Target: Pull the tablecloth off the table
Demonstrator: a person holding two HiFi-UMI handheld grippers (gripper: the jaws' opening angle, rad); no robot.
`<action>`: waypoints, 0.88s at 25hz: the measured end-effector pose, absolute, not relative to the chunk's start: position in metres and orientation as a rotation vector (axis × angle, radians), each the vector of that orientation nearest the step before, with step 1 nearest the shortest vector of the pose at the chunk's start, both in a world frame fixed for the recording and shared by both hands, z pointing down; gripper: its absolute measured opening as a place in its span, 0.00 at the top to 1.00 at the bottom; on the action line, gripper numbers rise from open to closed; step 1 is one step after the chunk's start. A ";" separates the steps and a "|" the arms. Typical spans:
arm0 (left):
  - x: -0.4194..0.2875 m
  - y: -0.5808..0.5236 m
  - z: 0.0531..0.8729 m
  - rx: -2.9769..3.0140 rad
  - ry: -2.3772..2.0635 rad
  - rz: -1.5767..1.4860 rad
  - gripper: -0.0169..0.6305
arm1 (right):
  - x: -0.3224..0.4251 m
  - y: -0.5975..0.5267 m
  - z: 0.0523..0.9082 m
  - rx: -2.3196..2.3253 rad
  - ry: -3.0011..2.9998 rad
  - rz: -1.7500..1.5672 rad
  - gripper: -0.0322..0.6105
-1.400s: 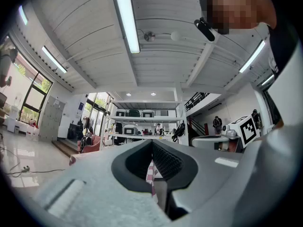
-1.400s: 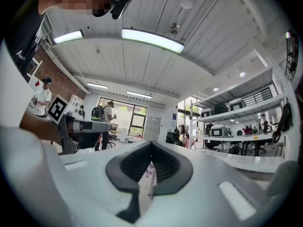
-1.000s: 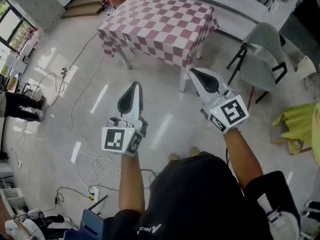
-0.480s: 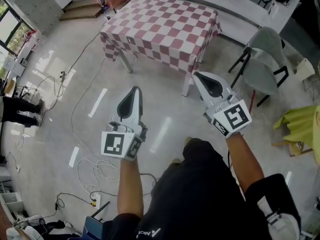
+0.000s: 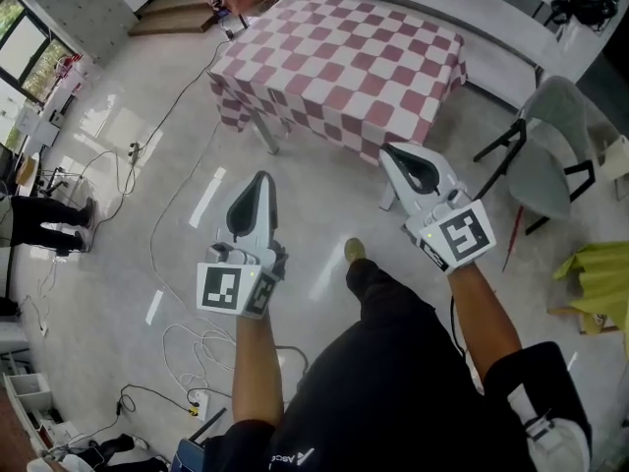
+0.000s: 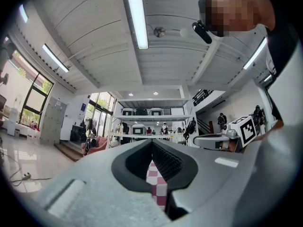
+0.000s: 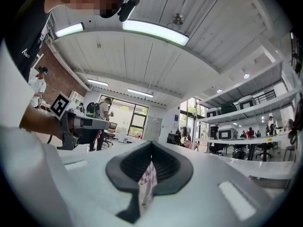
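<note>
A red-and-white checked tablecloth (image 5: 344,62) covers a table across the floor ahead of me, its edges hanging down over the white legs. My left gripper (image 5: 261,178) and right gripper (image 5: 389,149) are held out in front at waist height, both shut and empty, well short of the table. The right one's tip points near the table's front right corner. In the left gripper view a strip of the tablecloth (image 6: 158,186) shows far off through the hollow behind the closed jaws of the left gripper (image 6: 152,143). The right gripper view shows the tablecloth (image 7: 147,178) the same way.
A grey chair (image 5: 545,160) stands right of the table, with a yellow cloth (image 5: 601,268) beyond it. Cables (image 5: 192,337) trail over the shiny floor at left. A white counter (image 5: 472,3) runs behind the table. A person (image 5: 39,222) stands at far left.
The table has drawn nearer and shifted right in the head view as I step toward it, one foot now forward. Both grippers stay shut and keep their pose.
</note>
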State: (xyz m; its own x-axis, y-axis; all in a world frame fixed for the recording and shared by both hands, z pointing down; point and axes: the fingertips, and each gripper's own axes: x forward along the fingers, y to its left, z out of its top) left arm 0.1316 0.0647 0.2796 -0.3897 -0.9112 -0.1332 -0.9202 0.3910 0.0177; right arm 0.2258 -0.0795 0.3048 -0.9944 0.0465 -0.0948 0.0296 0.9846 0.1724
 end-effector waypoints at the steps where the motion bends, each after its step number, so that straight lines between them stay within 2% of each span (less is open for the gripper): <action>1: 0.104 0.052 0.276 -1.666 2.541 0.129 0.96 | 0.198 -0.094 0.303 0.063 3.033 0.261 0.95; 5: -0.018 0.000 0.279 -1.661 2.539 0.097 0.96 | 0.077 -0.155 0.304 0.060 3.041 0.280 0.95; 10: -0.019 0.047 0.302 -1.662 2.546 0.080 0.96 | 0.088 -0.107 0.324 0.015 3.027 0.274 0.95; 22: -0.139 -0.077 0.300 -1.761 2.499 -0.003 0.96 | -0.014 -0.209 0.329 -0.138 3.048 0.220 0.95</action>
State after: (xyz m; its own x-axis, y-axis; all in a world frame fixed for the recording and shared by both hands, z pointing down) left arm -0.1386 -0.0768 0.3000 -0.3340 -0.9402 -0.0672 -0.9400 0.3375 -0.0501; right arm -0.0139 -0.2086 0.3290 -0.9925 -0.0841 -0.0883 -0.0959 0.9856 0.1396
